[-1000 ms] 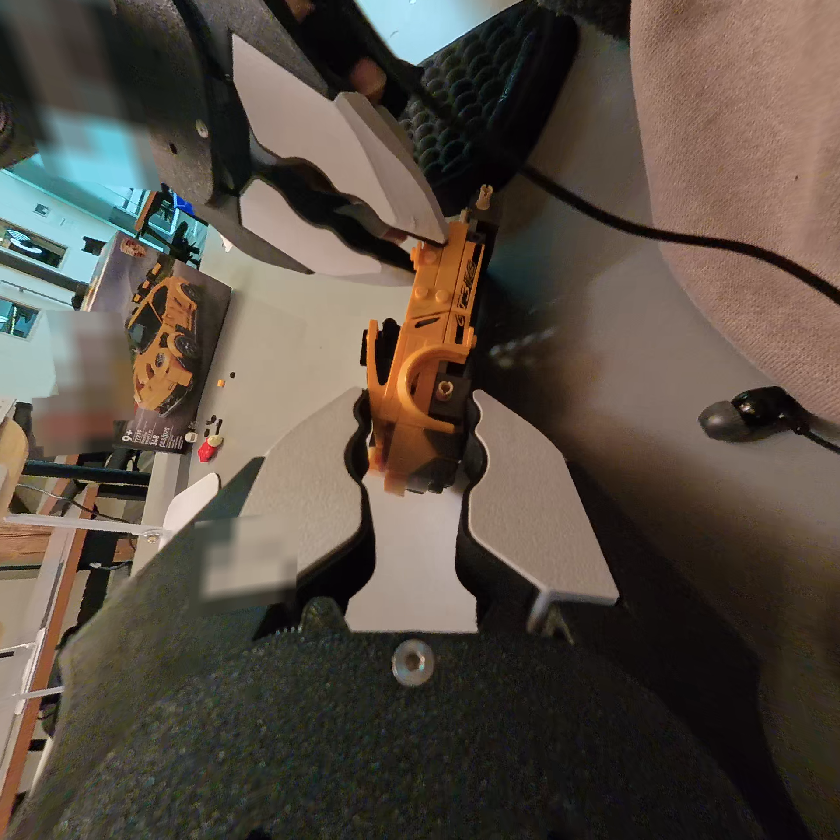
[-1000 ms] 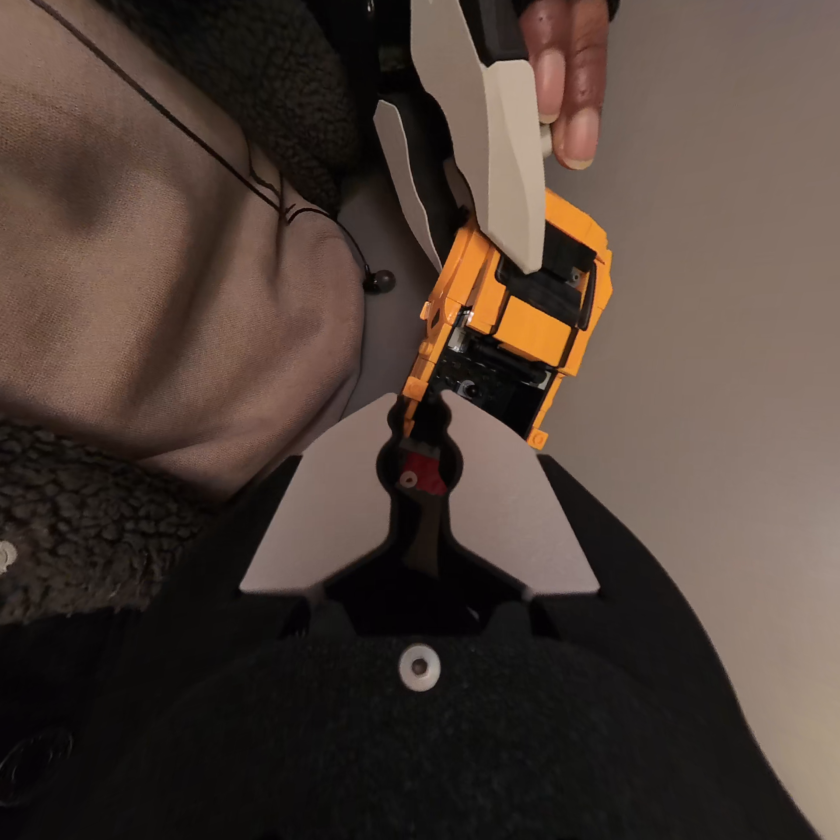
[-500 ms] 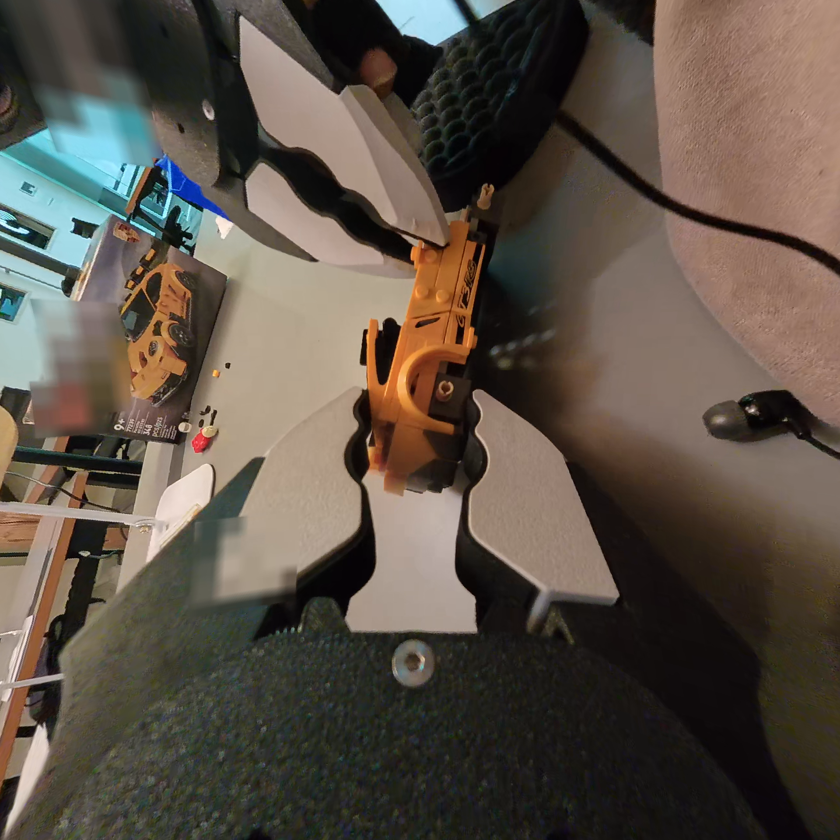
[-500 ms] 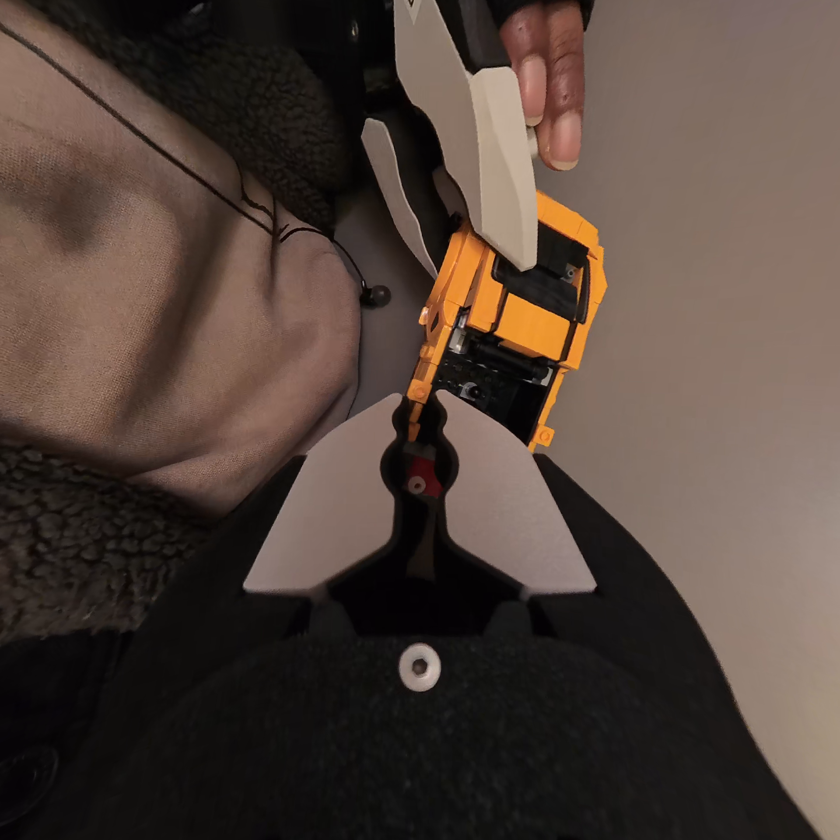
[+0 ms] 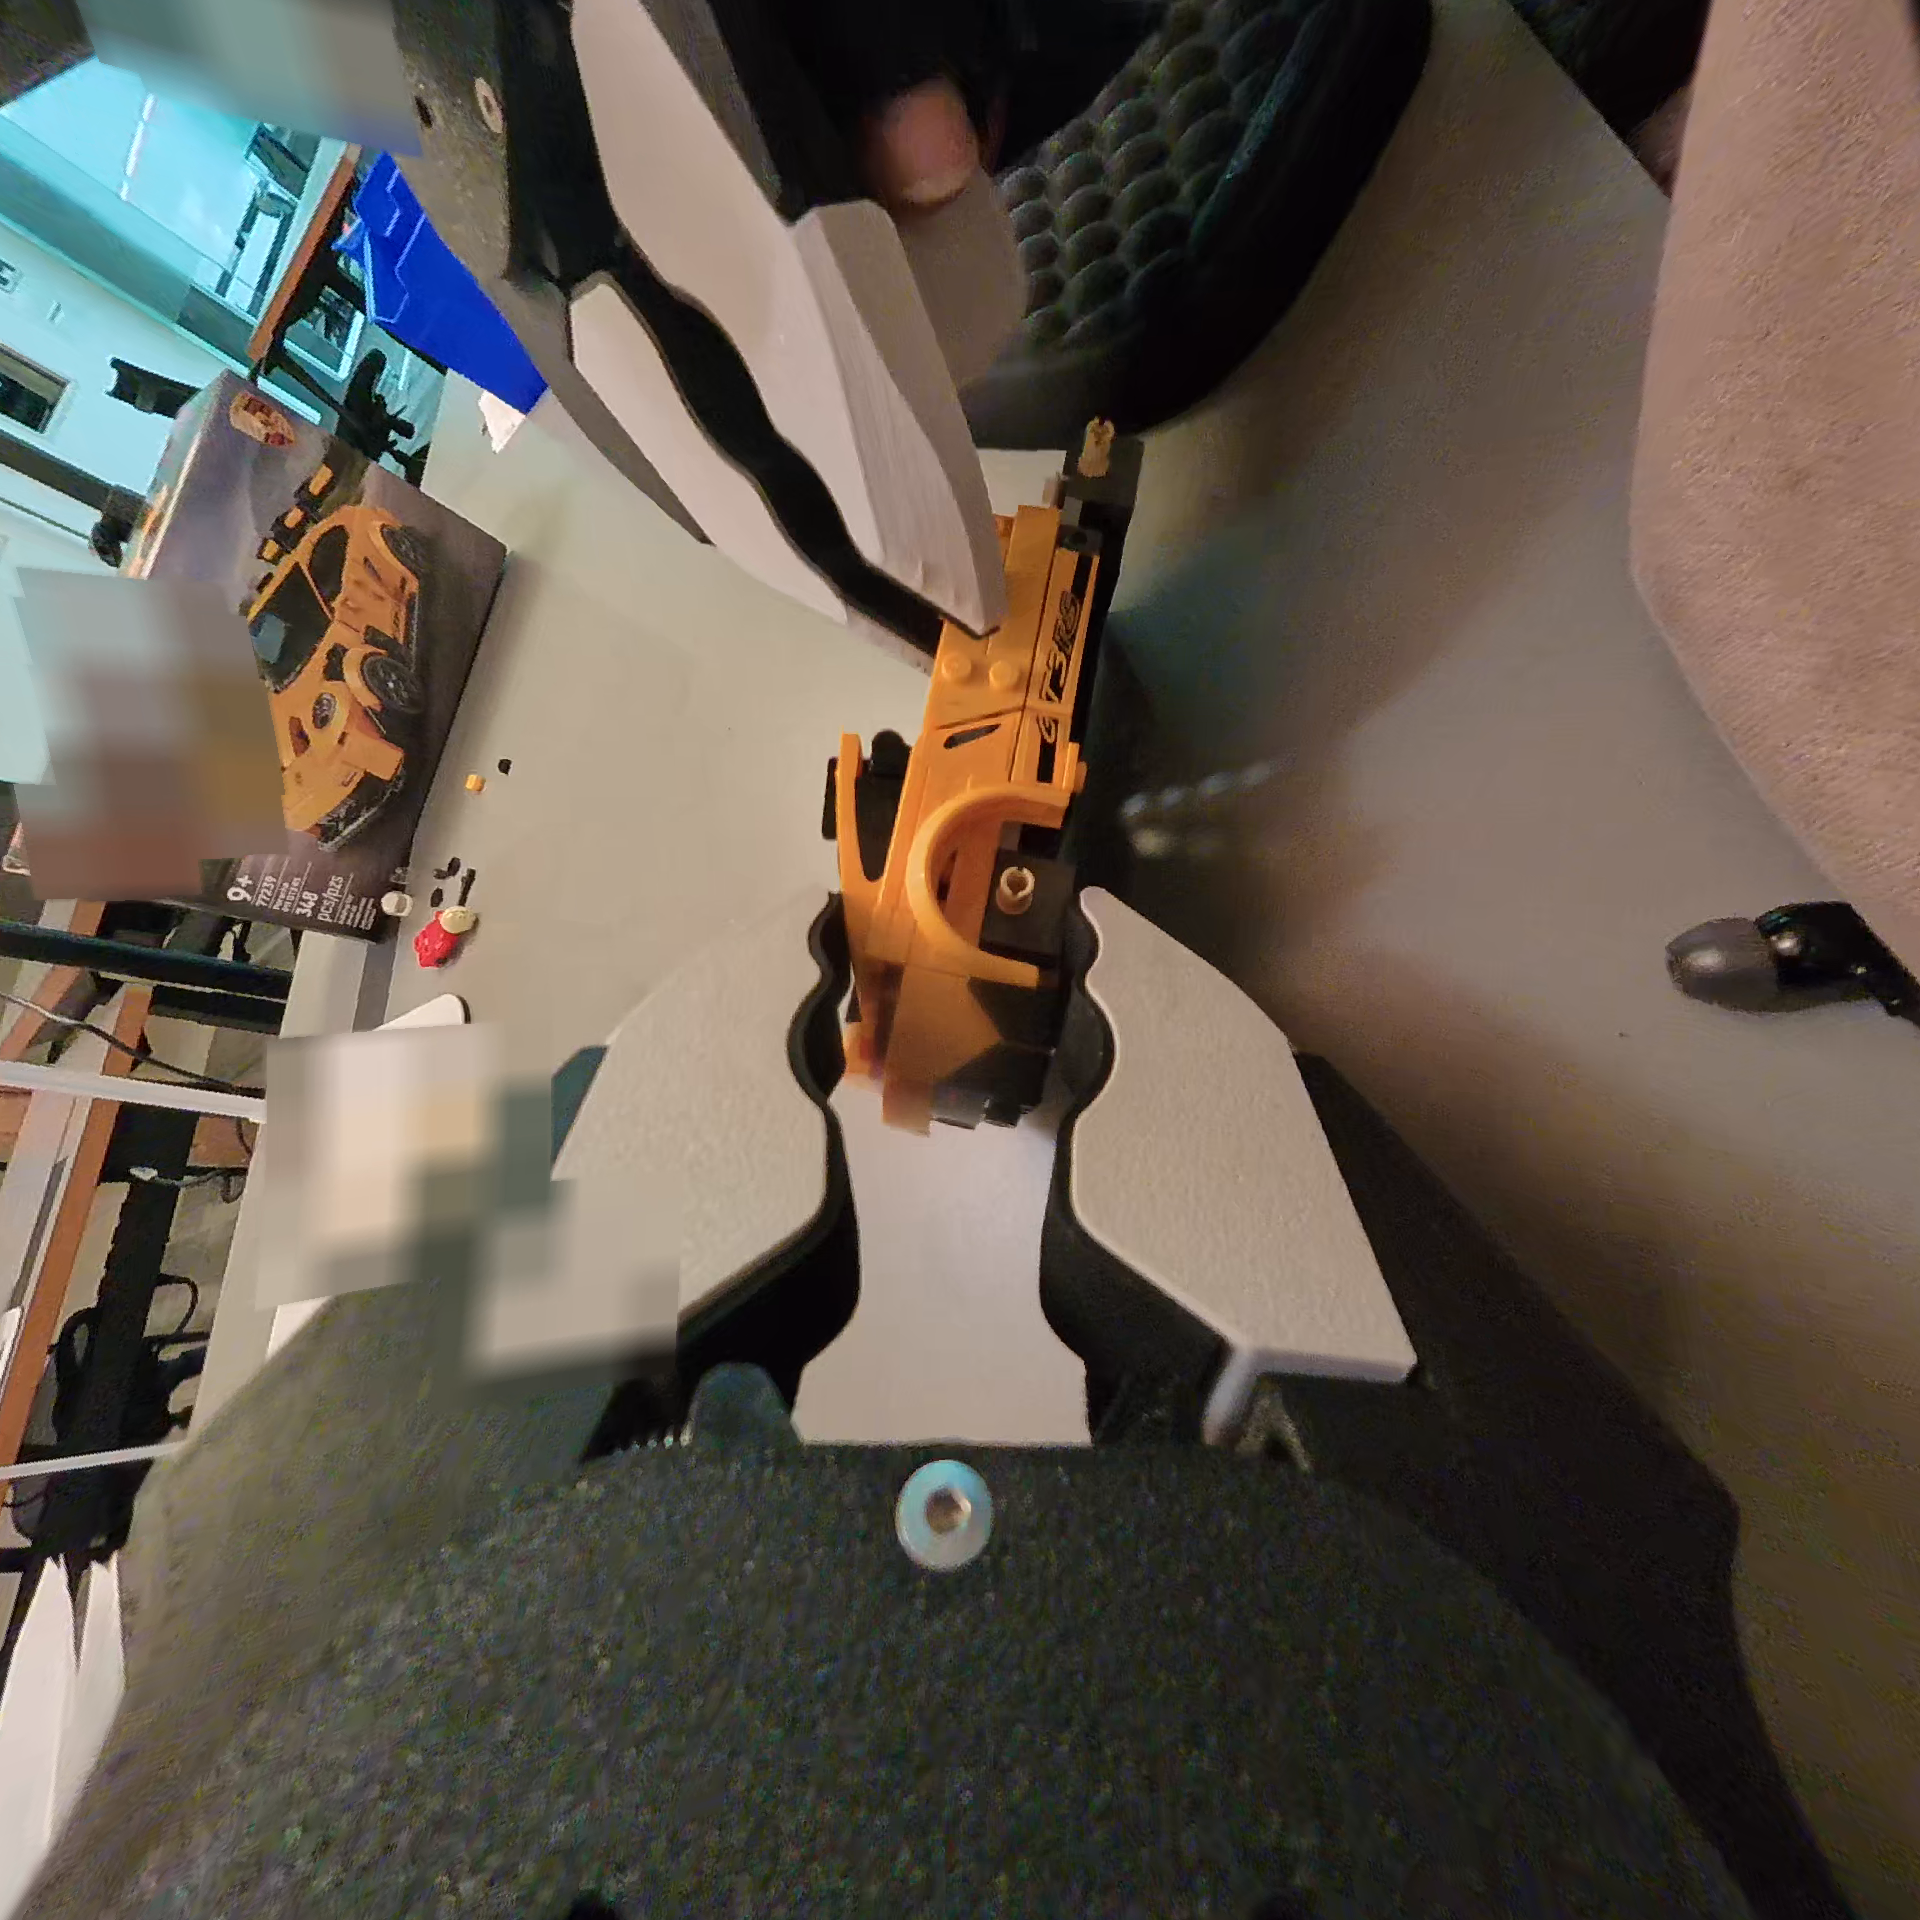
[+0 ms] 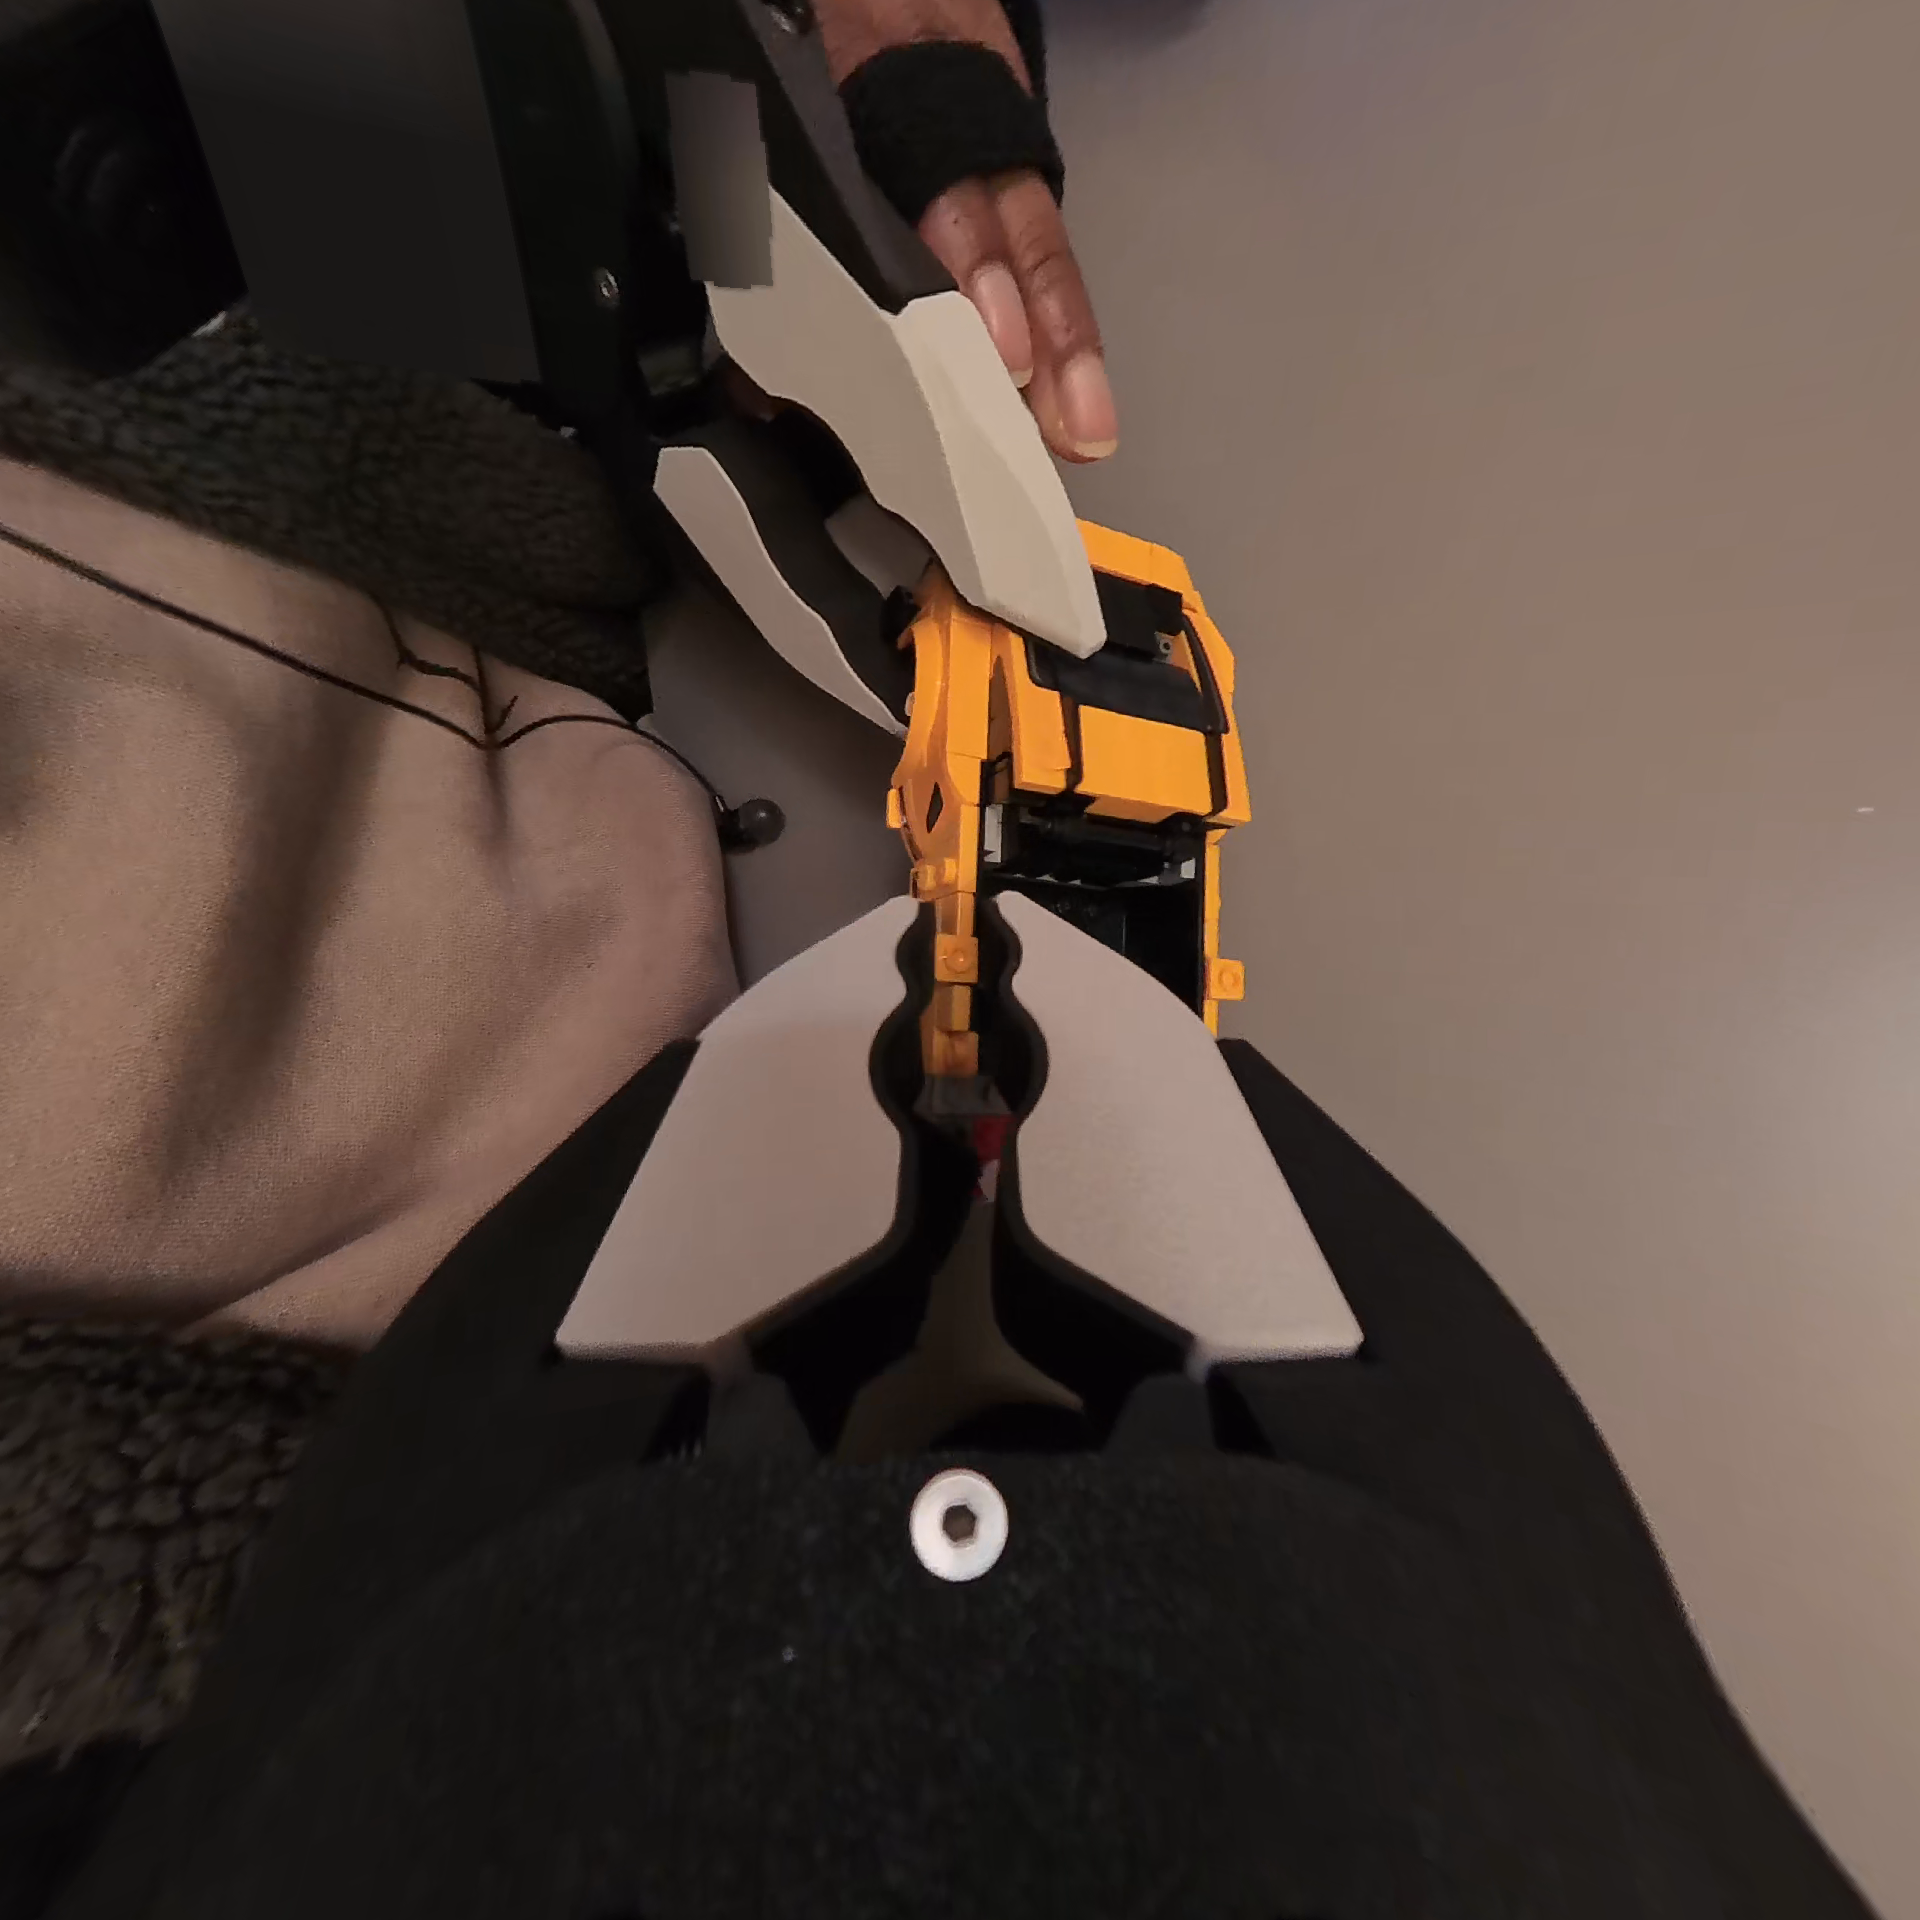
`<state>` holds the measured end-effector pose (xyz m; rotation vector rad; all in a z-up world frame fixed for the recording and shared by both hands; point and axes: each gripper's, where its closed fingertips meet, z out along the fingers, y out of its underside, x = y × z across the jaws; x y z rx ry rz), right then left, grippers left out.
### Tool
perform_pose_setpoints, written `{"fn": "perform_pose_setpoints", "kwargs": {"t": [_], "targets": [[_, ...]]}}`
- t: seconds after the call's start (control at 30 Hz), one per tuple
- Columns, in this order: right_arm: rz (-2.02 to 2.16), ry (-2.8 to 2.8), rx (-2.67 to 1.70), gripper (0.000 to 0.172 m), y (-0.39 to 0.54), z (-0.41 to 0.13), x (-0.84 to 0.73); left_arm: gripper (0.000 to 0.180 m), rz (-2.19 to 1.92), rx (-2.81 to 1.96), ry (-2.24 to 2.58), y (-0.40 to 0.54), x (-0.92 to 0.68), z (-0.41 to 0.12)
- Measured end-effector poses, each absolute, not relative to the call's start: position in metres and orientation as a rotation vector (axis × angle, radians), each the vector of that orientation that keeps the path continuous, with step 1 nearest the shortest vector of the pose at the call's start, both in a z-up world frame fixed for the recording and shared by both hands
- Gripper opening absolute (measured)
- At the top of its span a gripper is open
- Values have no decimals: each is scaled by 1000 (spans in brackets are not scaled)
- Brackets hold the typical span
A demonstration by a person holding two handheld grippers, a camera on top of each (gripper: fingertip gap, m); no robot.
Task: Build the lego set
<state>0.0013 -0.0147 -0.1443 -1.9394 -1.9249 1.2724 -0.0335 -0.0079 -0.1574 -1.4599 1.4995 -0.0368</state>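
Your right hand-held gripper point(image 6: 958, 935) has narrowed its jaws onto the thin orange side panel at the rear of the orange brick-built toy car point(image 6: 1101, 748), while your left hand-held gripper point(image 5: 951, 997) stays half-open, clamped across the car's nose. So the car now hangs between both grippers, above the counter point(image 5: 665, 665). Its long axis runs straight from one gripper to the other, nose toward your left one.
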Motion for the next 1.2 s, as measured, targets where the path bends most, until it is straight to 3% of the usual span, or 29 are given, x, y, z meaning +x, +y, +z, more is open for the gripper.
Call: {"fn": "perform_pose_setpoints", "kwargs": {"t": [0.27, 0.4, 0.53, 0.9, 1.07, 1.2], "targets": [[1221, -1901, -1994, 8, -15, -144, 1, 39, -55, -1463, 1494, -8, -33, -157], [1360, -1840, -1784, 26, -16, -116, 0, 39, -159, -1518, 1442, -6, -36, -156], [1099, -1846, -1582, 35, 0, -128, 9, 39, -319, -1599, 1358, -4, -38, -153], [897, -1856, -1420, 34, -9, -130, -16, 39, -528, -1755, 1244, -2, -37, -156], [709, -1897, -1397, 16, -6, -139, -19, 39, -615, -1832, 1183, -2, -38, -157], [634, -1923, -1424, 16, -5, -140, -19, 39, -610, -1834, 1184, -2, -38, -157]]}}
